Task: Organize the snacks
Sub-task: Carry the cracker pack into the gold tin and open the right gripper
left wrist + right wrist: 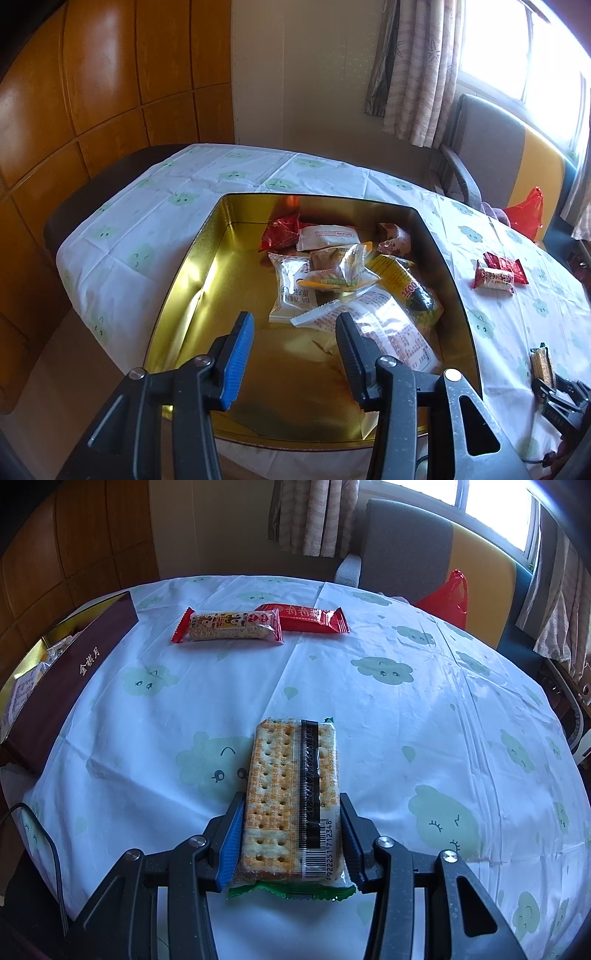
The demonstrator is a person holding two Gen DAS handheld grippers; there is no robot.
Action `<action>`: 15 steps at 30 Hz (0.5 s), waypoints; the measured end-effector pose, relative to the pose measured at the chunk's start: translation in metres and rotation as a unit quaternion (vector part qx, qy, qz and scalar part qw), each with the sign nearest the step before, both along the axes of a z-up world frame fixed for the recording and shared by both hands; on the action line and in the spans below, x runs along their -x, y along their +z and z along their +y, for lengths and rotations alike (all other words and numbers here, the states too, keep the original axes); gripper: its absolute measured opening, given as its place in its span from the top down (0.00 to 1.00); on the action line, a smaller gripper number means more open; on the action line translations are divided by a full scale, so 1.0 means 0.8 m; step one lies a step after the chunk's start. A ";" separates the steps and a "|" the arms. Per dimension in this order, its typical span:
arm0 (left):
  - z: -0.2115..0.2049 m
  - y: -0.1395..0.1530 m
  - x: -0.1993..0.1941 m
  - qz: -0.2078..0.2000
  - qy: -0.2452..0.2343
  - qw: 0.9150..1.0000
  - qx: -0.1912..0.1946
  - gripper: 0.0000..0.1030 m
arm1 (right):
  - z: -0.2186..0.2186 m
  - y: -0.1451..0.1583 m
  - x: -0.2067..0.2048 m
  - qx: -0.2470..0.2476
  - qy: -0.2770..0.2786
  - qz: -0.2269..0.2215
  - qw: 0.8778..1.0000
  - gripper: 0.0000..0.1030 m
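Where tin wall (70, 672) blocks: snacks (22, 686) half-hidden.

I am viewing two matching hand-held tools. The left gripper (293, 334) is showing black, faintly speckled scissor-style link arms with long cut-out slots, joined by round silver pivot screws. One finger is carrying a blue ribbed pad, the other a black ribbed pad. The right gripper (291, 825) is showing the same build: black linkage, silver screws, blue ribbed pads inside both fingers. A dark braided cable (51, 853) is looping at the lower left edge of the right wrist view.
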State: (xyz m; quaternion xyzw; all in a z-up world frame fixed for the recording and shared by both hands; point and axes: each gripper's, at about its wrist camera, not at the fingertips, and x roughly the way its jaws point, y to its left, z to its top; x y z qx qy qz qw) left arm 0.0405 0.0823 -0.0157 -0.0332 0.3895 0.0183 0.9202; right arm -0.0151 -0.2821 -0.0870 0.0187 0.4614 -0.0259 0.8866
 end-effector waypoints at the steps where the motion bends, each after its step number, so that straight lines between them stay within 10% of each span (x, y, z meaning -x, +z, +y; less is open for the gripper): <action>1: 0.001 0.000 0.002 -0.002 0.002 1.000 0.000 0.54 | 0.000 0.000 0.000 0.000 0.000 0.000 1.000 0.54; 11: 0.020 0.002 0.011 -0.017 0.029 0.999 -0.010 0.50 | -0.001 0.003 -0.002 -0.013 -0.013 0.012 1.000 0.54; 15: 0.030 0.004 0.011 -0.023 0.042 0.999 -0.013 0.50 | -0.008 0.016 -0.006 -0.115 -0.017 0.012 0.993 0.54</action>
